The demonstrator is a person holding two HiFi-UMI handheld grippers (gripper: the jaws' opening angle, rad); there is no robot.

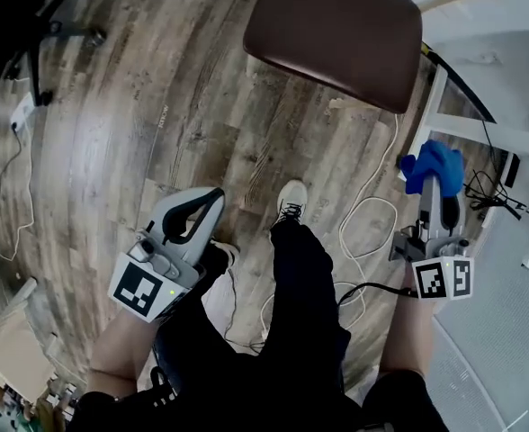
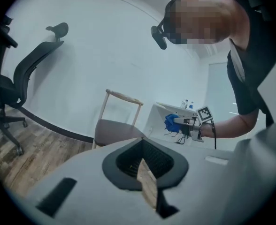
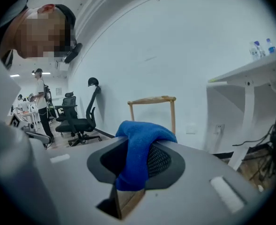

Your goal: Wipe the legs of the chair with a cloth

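The chair [image 1: 336, 27] with a brown seat stands ahead of me on the wood floor; in the left gripper view the chair [image 2: 115, 128] shows pale wooden legs and a backrest. My right gripper [image 1: 432, 183] is held at the right, shut on a blue cloth [image 1: 432, 164] that drapes over its jaws. In the right gripper view the blue cloth [image 3: 137, 150] hangs between the jaws, with the chair's backrest [image 3: 152, 101] beyond. My left gripper [image 1: 209, 201] is low at the left, shut and holding nothing, well short of the chair.
A white desk [image 1: 480, 129] with dangling cables stands right of the chair. A white cord [image 1: 370, 219] loops on the floor by my shoe [image 1: 291, 200]. A black office chair [image 1: 17, 16] is at the far left. Another person [image 3: 42, 100] stands far off.
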